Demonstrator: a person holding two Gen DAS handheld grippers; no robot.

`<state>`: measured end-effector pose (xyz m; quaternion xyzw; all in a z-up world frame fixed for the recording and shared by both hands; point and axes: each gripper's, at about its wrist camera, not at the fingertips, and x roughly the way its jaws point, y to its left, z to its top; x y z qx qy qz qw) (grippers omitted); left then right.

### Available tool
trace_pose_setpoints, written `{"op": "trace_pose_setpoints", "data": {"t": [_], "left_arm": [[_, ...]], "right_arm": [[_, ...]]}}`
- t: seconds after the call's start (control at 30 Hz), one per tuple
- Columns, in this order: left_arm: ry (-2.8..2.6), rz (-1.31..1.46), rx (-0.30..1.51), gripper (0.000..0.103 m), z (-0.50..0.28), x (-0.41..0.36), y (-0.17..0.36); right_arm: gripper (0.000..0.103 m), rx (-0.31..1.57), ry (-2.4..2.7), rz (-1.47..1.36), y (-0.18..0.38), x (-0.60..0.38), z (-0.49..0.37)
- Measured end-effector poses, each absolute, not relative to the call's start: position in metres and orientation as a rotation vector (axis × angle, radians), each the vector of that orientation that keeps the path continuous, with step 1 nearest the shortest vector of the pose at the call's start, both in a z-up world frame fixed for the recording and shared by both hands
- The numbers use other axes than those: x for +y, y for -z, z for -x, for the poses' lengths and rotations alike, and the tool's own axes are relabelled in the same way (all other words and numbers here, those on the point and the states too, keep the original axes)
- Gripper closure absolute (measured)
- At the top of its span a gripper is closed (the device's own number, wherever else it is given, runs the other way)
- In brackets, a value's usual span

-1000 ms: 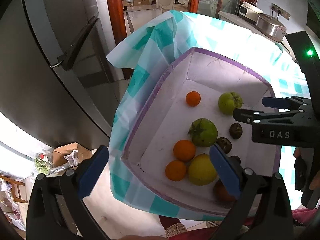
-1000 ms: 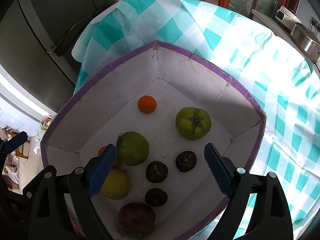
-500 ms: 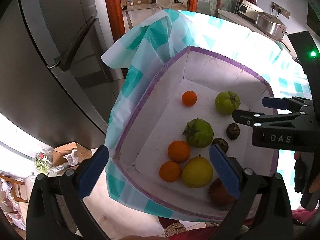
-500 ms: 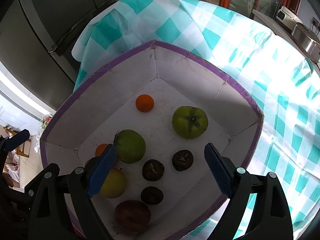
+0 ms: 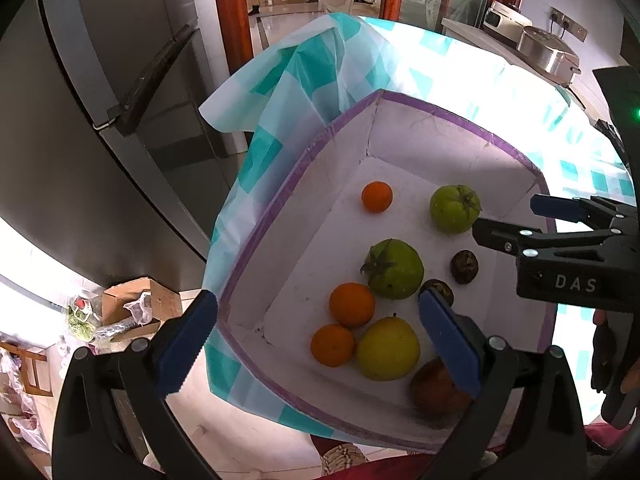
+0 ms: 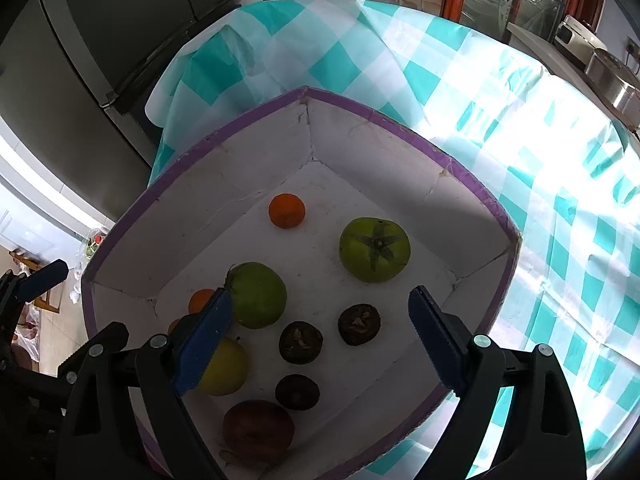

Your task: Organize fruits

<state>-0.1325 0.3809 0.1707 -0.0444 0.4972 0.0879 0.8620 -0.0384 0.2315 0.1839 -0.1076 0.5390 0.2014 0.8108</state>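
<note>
Right wrist view looks down into a white box [image 6: 472,216] with a purple rim, where the fruit lies loose on the floor. A small orange [image 6: 287,211] sits alone toward the far corner, with a green tomato [image 6: 375,250] to its right. Nearer are a second green fruit [image 6: 258,295], three dark round fruits [image 6: 359,324] in a loose cluster, a yellow pear [image 6: 224,368] and a brownish-red fruit [image 6: 258,430] at the near wall. Two more oranges [image 5: 352,305] show clearly in the left wrist view, touching the pear.

The box rests on a table under a teal checked cloth [image 6: 520,128]. A grey fridge [image 5: 100,120] stands just beyond the table's edge, and a cardboard carton [image 5: 136,308] lies on the floor below. A metal pot [image 5: 548,50] sits on a counter at the back.

The right gripper [image 6: 320,344] hangs above the near fruit, jaws spread wide and empty, its left finger hiding part of the pear. The left gripper [image 5: 316,340] hovers over the box's near corner, equally wide apart, holding nothing.
</note>
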Motion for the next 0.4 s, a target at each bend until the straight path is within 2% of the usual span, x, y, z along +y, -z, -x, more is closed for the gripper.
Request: {"op": "trace_pose_setpoints", "data": {"t": [0.4], "left_arm": [[-0.166,0.092,1.067,0.002,0.143,0.382,-0.171]], "right_arm": [[0.016,1.13,-0.414,0.21,-0.198,0.227,0.053]]}}
